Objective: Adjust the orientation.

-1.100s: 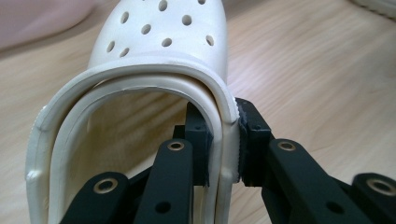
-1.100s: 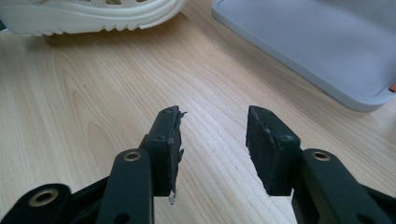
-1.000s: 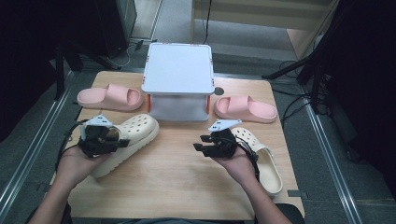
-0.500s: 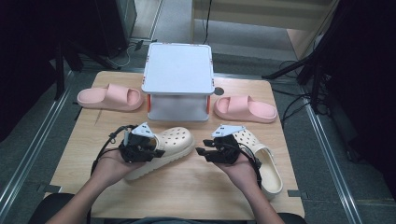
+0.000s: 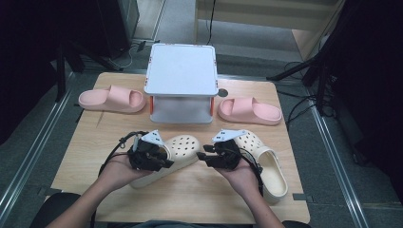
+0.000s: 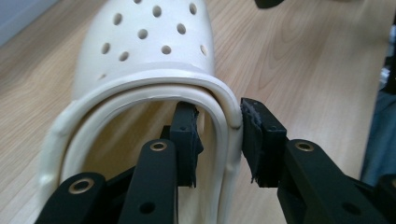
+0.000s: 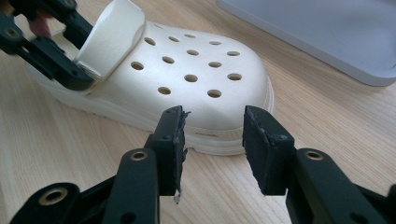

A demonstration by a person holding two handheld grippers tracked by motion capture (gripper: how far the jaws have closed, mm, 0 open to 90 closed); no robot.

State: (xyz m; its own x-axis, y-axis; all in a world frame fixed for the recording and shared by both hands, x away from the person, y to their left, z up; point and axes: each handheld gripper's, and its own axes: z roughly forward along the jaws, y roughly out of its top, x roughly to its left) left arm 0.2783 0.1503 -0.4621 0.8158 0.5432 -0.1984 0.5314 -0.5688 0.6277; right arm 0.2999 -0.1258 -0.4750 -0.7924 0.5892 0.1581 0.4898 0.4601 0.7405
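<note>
So I've got the left gripper [image 5: 164, 159] straddling the rim of the left clog [image 5: 183, 151], one jaw inside the shoe, one outside. Its jaws have just been opening, so the rim sits between them with the pads slack, not clamped. That clog lies mid-table, toe pointing at the right gripper [image 5: 203, 157], whose jaws have just been closing a bit but hold nothing (the toe sits just ahead of them in the right gripper view). The other clog [image 5: 266, 164] lies near the table's right edge. Looks like the pairing-up is maybe halfway: one clog placed, the second untouched. Room is fine in front, though the white stand [image 5: 180, 71] and both pink slides [image 5: 112, 99] crowd the back.
</note>
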